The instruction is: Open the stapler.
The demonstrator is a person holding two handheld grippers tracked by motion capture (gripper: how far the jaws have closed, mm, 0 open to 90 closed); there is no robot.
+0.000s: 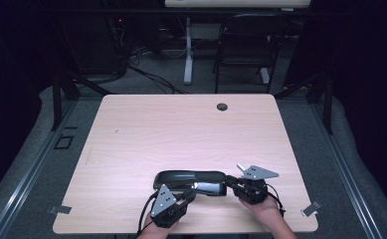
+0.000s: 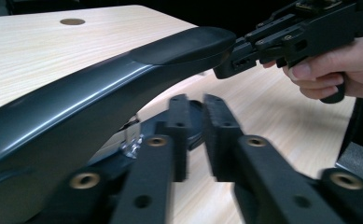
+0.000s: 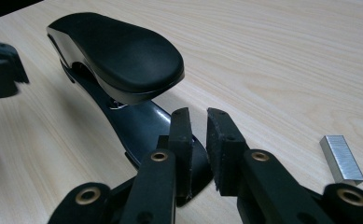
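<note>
1. A black plastic stapler with a long curved top arm (image 1: 190, 177) is found lying near the front edge of the pale wood-grain table (image 1: 181, 129), between the two hand-held tools; its top arm is seen raised away from the glossy black base (image 3: 142, 126), so the magazine appears to be opened.

2. The base's near end is flanked by the jaws of the right gripper (image 3: 198, 140), which stand narrowly parted on either side of it; whether the edge is actually pinched cannot be told. This hold is judged to be meant for steadying the stapler against the table.

3. The left gripper (image 2: 195, 135) is placed under the raised arm, at the metal hinge part (image 2: 131, 142); its jaws stand slightly apart, with nothing visibly clamped between them. The position is judged to suit work on the opened magazine.

4. A small silver strip of staples (image 3: 341, 157) is seen lying flat on the table just beside the right gripper, apart from the stapler, probably kept ready for loading.

5. A dark round cable hole (image 1: 222, 106) is set at the table's far edge, well apart. Nothing is seen between the strip and the stapler except the right gripper itself.
</note>
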